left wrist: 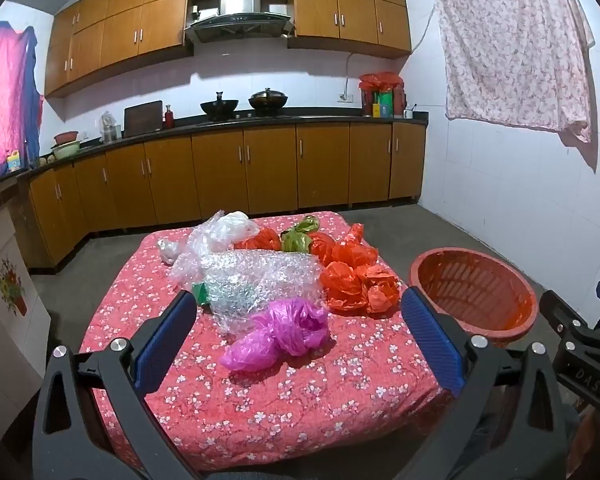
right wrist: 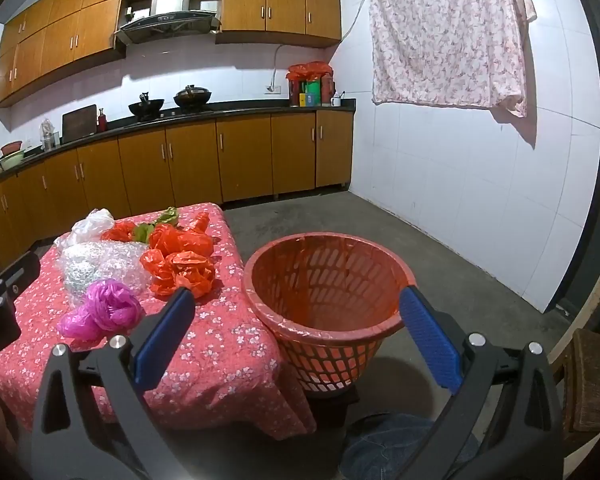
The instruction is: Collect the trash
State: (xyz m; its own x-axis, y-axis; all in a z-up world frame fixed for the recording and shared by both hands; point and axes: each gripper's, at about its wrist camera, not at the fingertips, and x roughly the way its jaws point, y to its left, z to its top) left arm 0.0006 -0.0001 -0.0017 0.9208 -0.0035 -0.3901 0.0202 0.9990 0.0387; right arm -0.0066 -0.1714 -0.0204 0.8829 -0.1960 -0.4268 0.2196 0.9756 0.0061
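both grippers wide apart, nothing between the blades. left gripper [left wrist: 298, 334] hangs over the near edge of the table [left wrist: 260, 408], tilted down toward the pile; right gripper [right wrist: 296, 332] sits off to the right, aimed at the red basket [right wrist: 328, 330] beside the table's right edge.

looks like the very start, basket seems empty as far as i can see, all trash on the flowered cloth. largest first: bubble wrap [left wrist: 256, 280] sprawls mid-table, clear plastic bag [left wrist: 220, 236] behind it, orange bags [left wrist: 356, 284] bunched to the right near the basket side, purple bag [left wrist: 284, 332] closest to me, small green bag [left wrist: 300, 234] at the back.

next move as i judge it: drop my left gripper onto the purple bag, pinch the crumpled top, carry right over the basket rim. thin film, could slip or drag bubble wrap along.
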